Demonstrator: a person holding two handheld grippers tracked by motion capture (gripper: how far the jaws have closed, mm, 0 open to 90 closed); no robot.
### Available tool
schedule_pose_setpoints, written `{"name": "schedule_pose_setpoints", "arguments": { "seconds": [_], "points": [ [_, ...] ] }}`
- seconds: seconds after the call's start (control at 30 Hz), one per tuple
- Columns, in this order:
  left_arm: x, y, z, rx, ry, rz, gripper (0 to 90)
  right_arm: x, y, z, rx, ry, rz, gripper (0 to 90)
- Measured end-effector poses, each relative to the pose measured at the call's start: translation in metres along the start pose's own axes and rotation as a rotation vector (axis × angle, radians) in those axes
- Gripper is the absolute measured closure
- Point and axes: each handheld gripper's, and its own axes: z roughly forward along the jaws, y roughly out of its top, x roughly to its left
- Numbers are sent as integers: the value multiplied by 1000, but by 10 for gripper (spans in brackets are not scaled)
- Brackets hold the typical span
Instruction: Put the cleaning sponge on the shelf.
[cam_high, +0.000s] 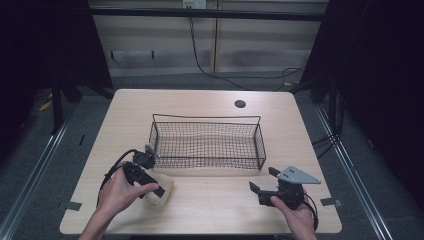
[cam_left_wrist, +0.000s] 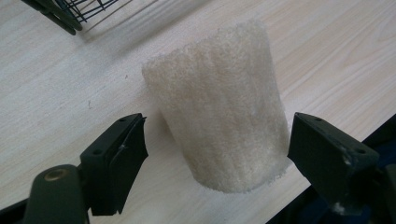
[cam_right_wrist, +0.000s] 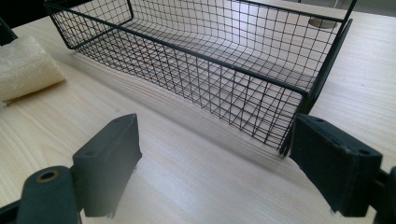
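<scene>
A pale cream sponge (cam_high: 164, 194) lies on the wooden table (cam_high: 215, 205) near its front left, just in front of the wire basket's left corner. My left gripper (cam_high: 153, 183) is right at it, held in a person's hand. In the left gripper view the sponge (cam_left_wrist: 219, 116) sits between the jaws of the left gripper (cam_left_wrist: 217, 154); there is a gap on the left side and the right jaw is very close, so it is open. My right gripper (cam_high: 264, 180) rests open near the front right, nothing between the jaws (cam_right_wrist: 215, 163). The sponge (cam_right_wrist: 25, 65) appears far left there.
A black wire basket (cam_high: 205, 118) stands empty at mid-table; its near wall (cam_right_wrist: 187, 51) is close ahead of the right gripper, and a corner (cam_left_wrist: 70, 14) appears beyond the sponge. A round cable hole (cam_high: 240, 104) is at the back. The table's front edge lies close behind both hands.
</scene>
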Motion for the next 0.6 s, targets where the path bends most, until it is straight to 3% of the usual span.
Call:
{"name": "schedule_pose_setpoints", "arguments": {
  "seconds": [0.2, 0.4, 0.6],
  "points": [
    [-3, 4, 6, 23, -6, 5, 184, 0, 0, 0, 1, 0, -2, 156],
    [-7, 7, 18, 68, -15, 22, 235, 0, 0, 0, 2, -2, -4, 156],
    [-7, 8, 21, 81, -22, 37, 262, 0, 0, 0, 0, -2, -4, 156]
  ]
}}
